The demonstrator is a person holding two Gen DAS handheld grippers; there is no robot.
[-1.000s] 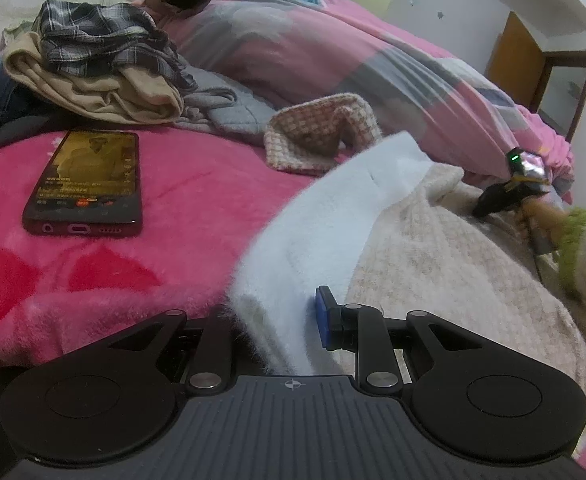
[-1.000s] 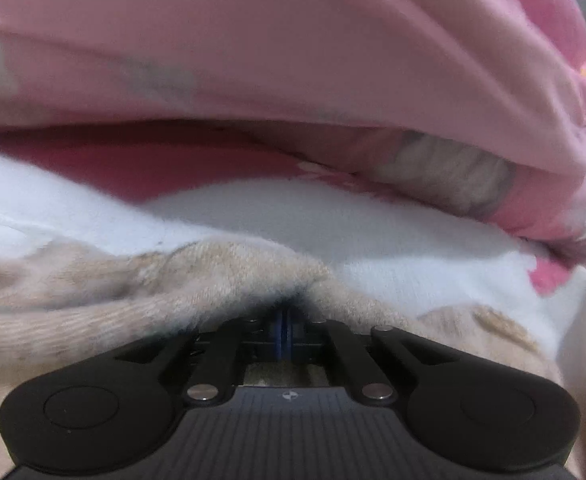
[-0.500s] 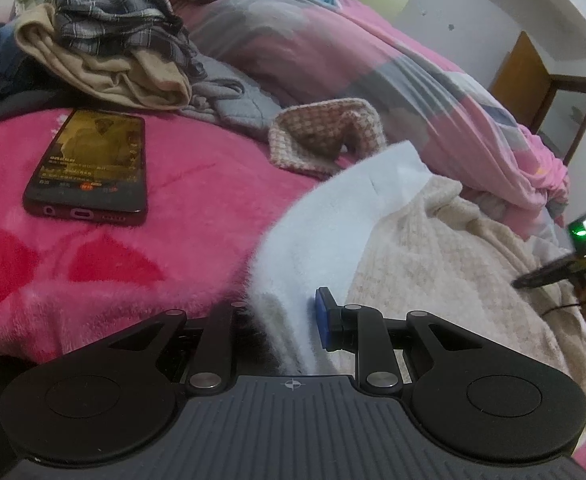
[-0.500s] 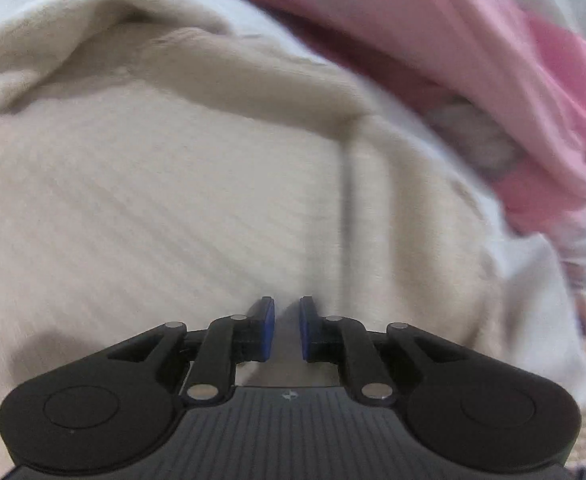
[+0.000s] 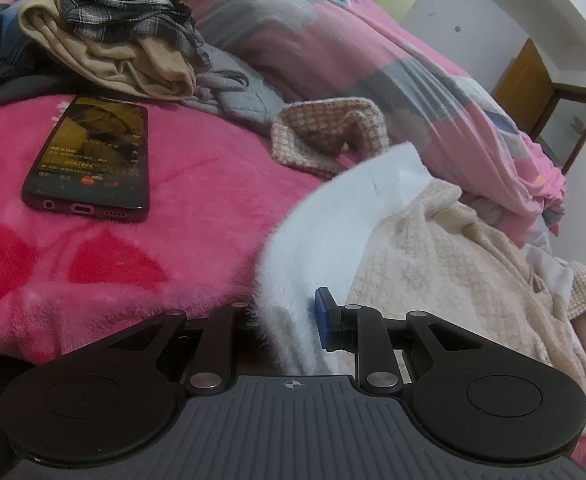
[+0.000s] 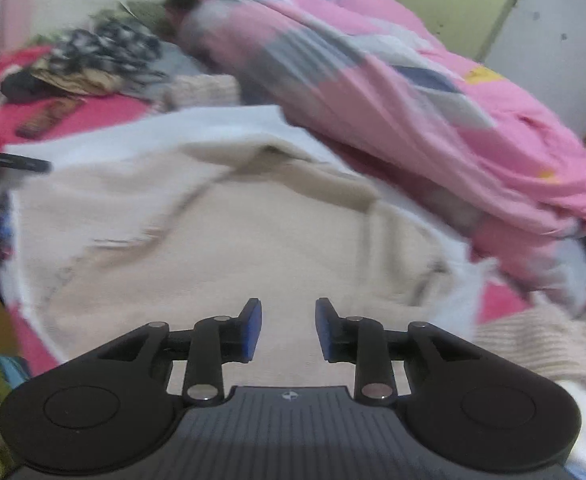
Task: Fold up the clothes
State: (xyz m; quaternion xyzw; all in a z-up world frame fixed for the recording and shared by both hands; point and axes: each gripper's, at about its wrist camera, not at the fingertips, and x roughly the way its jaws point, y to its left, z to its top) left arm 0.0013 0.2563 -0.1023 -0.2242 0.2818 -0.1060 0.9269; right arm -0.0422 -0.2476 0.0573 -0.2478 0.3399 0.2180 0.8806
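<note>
A cream knit garment with a white fleece lining lies spread on the pink bed. My left gripper has the white fleece edge between its fingers, which stand wide apart; the left finger is hidden by the fleece. In the right wrist view the same cream garment lies flat below my right gripper, which is open and empty above it. That view is motion-blurred.
A phone lies on the pink blanket at left. A pile of clothes is behind it. A small checked knit piece lies beside a rumpled pink quilt. A wooden door is far right.
My right gripper let go of the cream garment's edge, opened, and pulled back and up. The left gripper stayed on the fleece edge and shifted only slightly.
</note>
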